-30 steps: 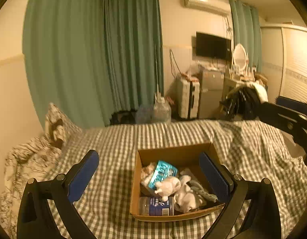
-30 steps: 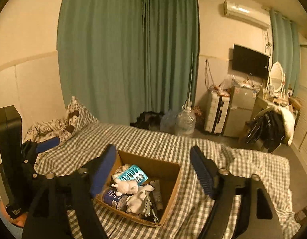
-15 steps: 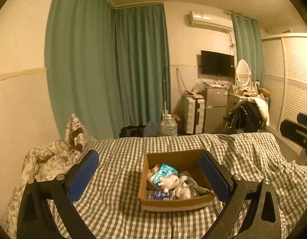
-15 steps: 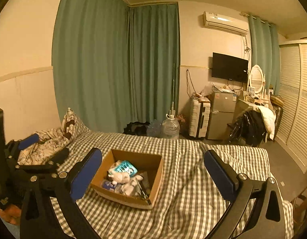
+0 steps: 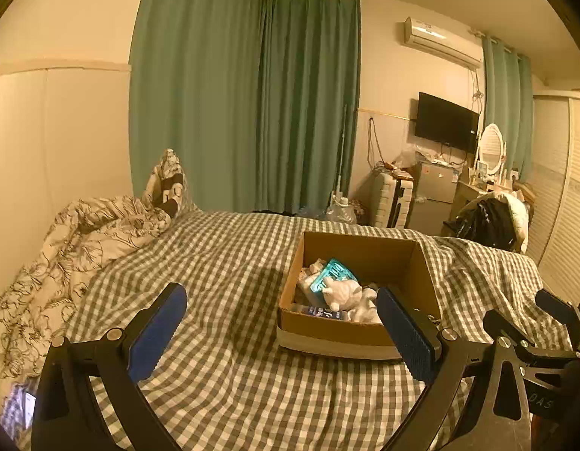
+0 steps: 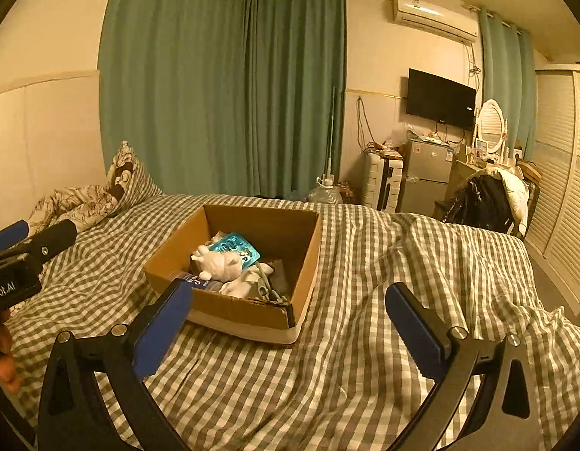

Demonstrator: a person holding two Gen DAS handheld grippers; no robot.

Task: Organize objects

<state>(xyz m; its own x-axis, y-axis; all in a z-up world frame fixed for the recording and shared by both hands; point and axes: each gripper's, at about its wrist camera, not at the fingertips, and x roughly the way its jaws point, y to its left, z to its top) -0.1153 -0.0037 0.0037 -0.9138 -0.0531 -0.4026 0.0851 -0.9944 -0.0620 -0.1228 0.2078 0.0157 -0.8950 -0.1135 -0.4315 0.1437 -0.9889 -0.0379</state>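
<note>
An open cardboard box (image 5: pixel 359 248) (image 6: pixel 308 259) sits on the checked bedspread. It holds a teal packet (image 5: pixel 333 274) (image 6: pixel 235 250), a white plush toy (image 5: pixel 342 295) (image 6: pixel 218 263), a dark blue-labelled bottle (image 5: pixel 324 314) (image 6: pixel 198 282) and crumpled white and grey items. My left gripper (image 5: pixel 282 329) is open and empty, held back from the box's near side. My right gripper (image 6: pixel 290 325) is open and empty, near the box's front right corner. Each gripper shows at the edge of the other's view.
The checked bedspread (image 6: pixel 365 357) covers the bed. A floral duvet and pillow (image 5: pixel 102 225) lie at the left by the wall. Beyond the bed stand green curtains, a water jug (image 6: pixel 325 191), a suitcase, a small fridge and a clothes-laden chair (image 6: pixel 485 199).
Both grippers have pulled back from the box and dropped lower, so the box looks further away. The jaws stay open and empty.
</note>
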